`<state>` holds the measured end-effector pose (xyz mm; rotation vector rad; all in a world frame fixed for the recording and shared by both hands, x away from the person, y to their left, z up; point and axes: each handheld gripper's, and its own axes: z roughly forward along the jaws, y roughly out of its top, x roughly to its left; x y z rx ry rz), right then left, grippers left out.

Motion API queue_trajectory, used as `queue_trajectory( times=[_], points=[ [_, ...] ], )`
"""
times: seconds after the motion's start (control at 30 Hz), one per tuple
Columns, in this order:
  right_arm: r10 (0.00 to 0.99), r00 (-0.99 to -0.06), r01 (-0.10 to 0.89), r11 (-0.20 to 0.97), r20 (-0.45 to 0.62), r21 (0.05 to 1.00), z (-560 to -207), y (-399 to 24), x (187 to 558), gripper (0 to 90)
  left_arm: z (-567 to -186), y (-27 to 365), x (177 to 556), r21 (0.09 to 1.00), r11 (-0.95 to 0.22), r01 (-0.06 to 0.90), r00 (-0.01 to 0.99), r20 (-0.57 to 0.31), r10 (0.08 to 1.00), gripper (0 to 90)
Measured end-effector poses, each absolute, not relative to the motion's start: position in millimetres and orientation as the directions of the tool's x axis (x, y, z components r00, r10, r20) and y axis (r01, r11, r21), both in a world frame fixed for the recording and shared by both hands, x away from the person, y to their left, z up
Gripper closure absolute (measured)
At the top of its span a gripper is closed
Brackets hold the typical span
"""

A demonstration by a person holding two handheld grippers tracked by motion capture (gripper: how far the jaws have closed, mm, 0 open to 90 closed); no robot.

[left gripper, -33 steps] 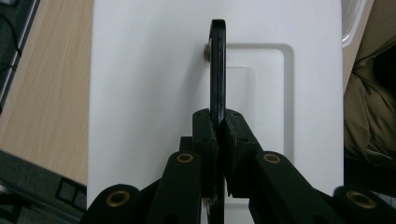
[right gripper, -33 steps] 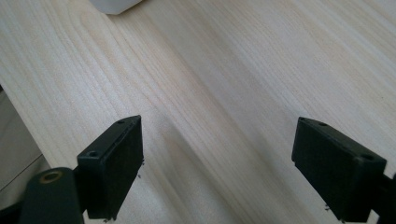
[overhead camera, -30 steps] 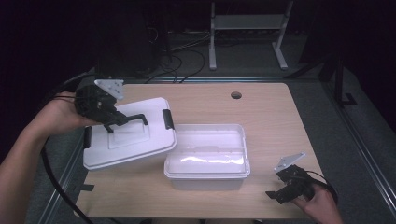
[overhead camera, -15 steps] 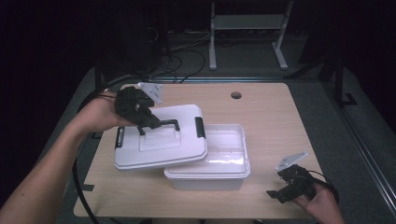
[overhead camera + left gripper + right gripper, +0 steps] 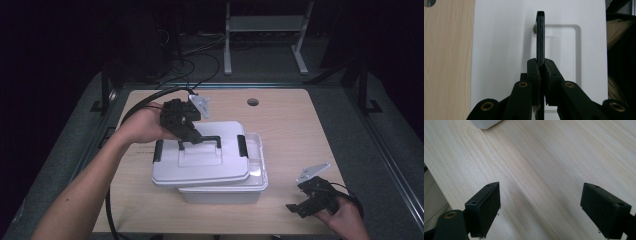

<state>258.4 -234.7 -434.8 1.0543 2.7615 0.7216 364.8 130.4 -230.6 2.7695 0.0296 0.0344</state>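
Left claw (image 5: 192,139) clamps the lid's black handle (image 5: 540,35) (right claw (image 5: 541,207) gapes empty).

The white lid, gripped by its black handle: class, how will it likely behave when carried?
The lid looks stiff, probably light. Held by the left claw on its thin handle alone, it may swing or tilt over the box.

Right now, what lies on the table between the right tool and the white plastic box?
Nothing: in the high view, bare light wood tabletop separates the open right tool from the white plastic box.
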Motion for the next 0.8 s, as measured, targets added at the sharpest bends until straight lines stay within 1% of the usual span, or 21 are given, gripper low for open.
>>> queue_trajectory(
  times=[0.43,0.53,0.67,0.8],
  points=[
    [0.653,-0.754,0.605,0.647,0.072,0.464,-435,-236,257,15.7,-244,90,368,0.365,-0.931,-0.017,1.0,-0.002,-0.018,84.5],
    [0.655,-0.753,0.606,0.646,0.072,0.464,-435,-236,257,15.7,-247,86,368,0.368,-0.929,-0.021,1.0,-0.005,-0.024,84.4],
    [0.65,-0.757,0.6,0.648,0.07,0.468,-434,-236,256,15.7,-252,78,369,0.343,-0.939,-0.025,1.0,-0.004,-0.028,84.4],
    [0.655,-0.752,0.604,0.643,0.07,0.471,-433,-237,256,15.7,-255,75,369,0.337,-0.941,-0.028,1.0,-0.004,-0.031,84.4]
  ],
)
